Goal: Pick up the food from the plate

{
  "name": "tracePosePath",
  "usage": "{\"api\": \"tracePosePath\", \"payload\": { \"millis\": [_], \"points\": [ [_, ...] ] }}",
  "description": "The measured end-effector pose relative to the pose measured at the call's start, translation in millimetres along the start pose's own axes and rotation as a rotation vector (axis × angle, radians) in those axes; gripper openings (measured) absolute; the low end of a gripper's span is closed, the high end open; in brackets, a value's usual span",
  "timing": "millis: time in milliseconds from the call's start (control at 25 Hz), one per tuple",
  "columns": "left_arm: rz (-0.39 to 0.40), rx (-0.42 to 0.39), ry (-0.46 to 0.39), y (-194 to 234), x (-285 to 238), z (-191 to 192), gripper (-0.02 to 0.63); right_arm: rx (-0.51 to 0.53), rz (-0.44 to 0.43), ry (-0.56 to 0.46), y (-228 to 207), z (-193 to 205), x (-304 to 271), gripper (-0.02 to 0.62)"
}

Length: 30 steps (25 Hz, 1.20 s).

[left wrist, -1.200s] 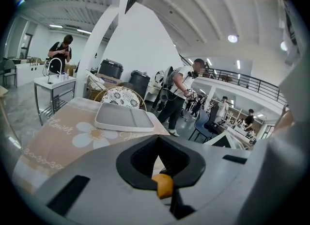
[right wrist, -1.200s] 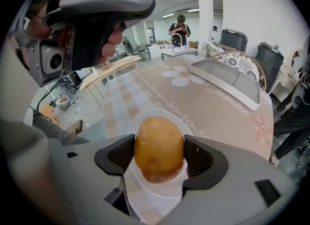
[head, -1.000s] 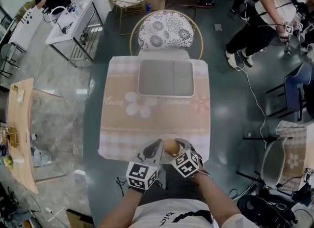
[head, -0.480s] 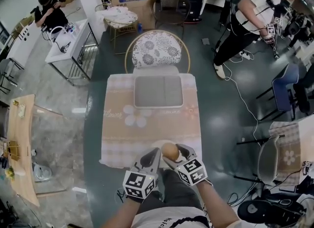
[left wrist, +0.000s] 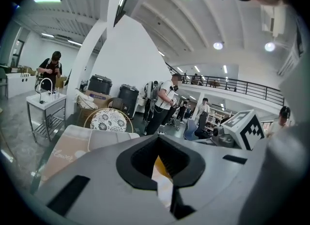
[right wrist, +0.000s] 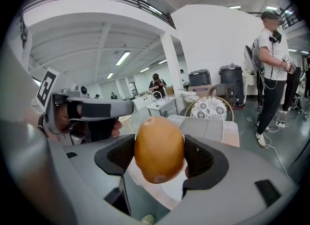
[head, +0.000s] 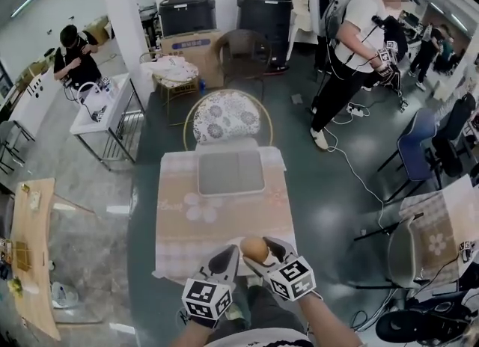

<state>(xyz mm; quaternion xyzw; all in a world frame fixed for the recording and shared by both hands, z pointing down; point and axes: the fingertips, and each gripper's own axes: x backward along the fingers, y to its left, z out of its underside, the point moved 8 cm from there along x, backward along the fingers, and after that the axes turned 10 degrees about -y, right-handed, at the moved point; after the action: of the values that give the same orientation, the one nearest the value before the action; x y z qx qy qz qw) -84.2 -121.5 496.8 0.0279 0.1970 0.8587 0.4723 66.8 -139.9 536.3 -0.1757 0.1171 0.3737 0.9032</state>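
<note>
A rounded orange-brown piece of food [right wrist: 159,149] sits clamped between the dark pads of my right gripper [right wrist: 159,157]. In the head view the food [head: 254,248] hangs over the near edge of the table, with the right gripper [head: 259,253] shut on it. My left gripper [head: 228,258] is just to its left, jaws together and holding nothing. In the left gripper view, that gripper [left wrist: 162,166] shows only a thin slit between its pads. The plate is hidden under the grippers.
A grey tray [head: 230,172] lies at the far side of the floral tablecloth [head: 213,215]. A patterned chair [head: 224,117] stands behind the table. A person [head: 348,46] stands at the right with cables on the floor; other tables are at the left.
The head view has pulled back and tilted up, so the table looks smaller and more of the room shows. The right gripper still holds the food, and both grippers stay at the near table edge.
</note>
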Motion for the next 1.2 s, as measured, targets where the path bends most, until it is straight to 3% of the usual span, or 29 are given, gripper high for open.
{"api": "tracePosePath", "payload": {
  "millis": [600, 1200],
  "points": [
    [0.068, -0.047, -0.096, -39, 34, -49, 0.006, 0.033, 0.016, -0.194, 46, -57, 58, 0.304],
    [0.059, -0.073, -0.166, -55, 63, -69, 0.006, 0.104, 0.036, -0.258, 71, -73, 88, 0.304]
  ]
}}
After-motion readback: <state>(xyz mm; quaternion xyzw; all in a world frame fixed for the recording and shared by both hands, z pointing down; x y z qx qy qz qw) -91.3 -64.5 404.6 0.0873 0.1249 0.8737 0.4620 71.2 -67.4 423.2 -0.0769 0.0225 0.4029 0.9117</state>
